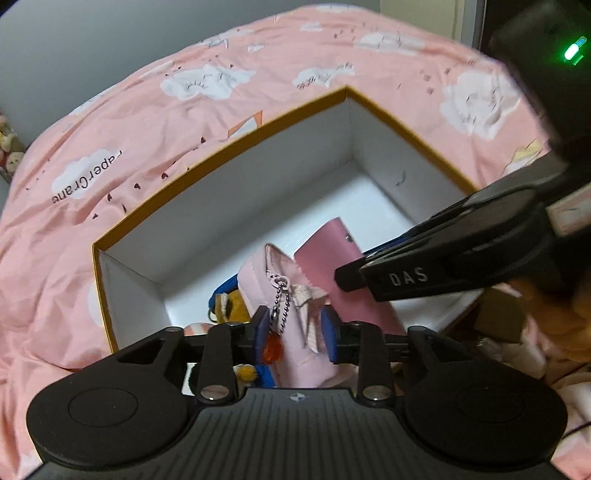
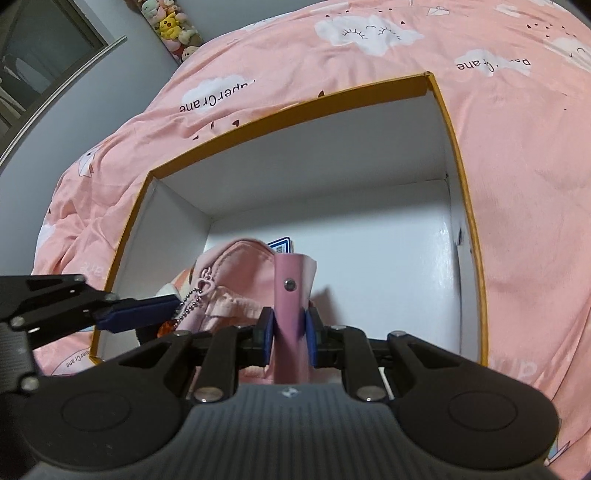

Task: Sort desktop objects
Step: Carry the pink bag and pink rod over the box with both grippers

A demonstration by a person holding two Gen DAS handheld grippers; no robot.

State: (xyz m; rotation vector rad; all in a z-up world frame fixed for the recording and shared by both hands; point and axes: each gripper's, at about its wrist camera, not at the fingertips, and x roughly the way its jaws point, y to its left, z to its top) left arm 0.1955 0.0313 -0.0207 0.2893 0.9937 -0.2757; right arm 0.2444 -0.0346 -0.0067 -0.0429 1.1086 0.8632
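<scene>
A white box with an orange rim lies open on a pink quilt. Both grippers reach down into it. Between the blue pads of my left gripper stands a pale pink zip pouch with a bead chain and an orange bead. The pads stand slightly off the pouch, with a gap on the chain side, so this gripper is open. My right gripper is shut on a darker pink snap-button case, held upright beside the pouch.
Under the pouch in the box lie a blue and yellow item and a blue-striped card. The cloud-print pink quilt surrounds the box. Plush toys hang at the far wall. The box's right half shows bare white floor.
</scene>
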